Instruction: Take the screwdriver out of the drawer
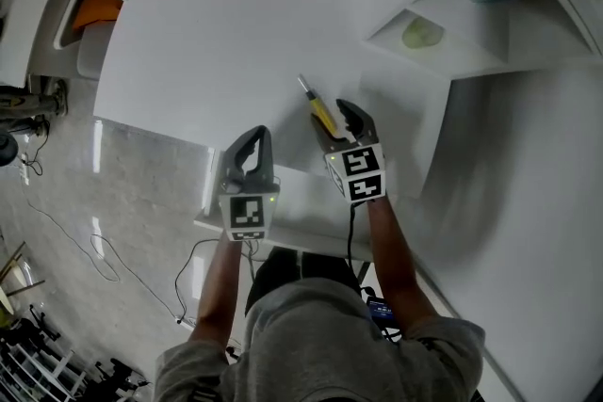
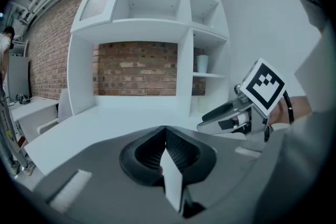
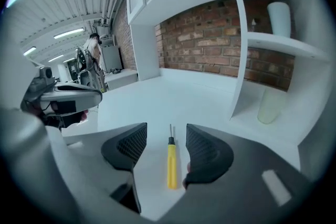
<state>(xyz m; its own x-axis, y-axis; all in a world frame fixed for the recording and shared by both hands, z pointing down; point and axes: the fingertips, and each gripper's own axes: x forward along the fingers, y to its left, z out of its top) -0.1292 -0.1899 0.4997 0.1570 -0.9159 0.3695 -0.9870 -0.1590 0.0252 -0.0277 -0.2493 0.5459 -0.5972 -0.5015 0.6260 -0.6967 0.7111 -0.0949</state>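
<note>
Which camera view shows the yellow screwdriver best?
The right gripper view: the screwdriver lies whole and close between the right gripper's open jaws. The head view shows it small; the left gripper view does not show it.

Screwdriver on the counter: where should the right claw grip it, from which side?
Grip the screwdriver by its yellow handle, from above, jaws across it. It lies flat on the counter, tip pointing away; the handle is its thickest part, the shaft looks too thin. The open right claw is lined up with it.

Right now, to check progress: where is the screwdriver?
The screwdriver lies on the white counter, centre of the head view, by the right gripper's open fingers, not gripped.
</note>
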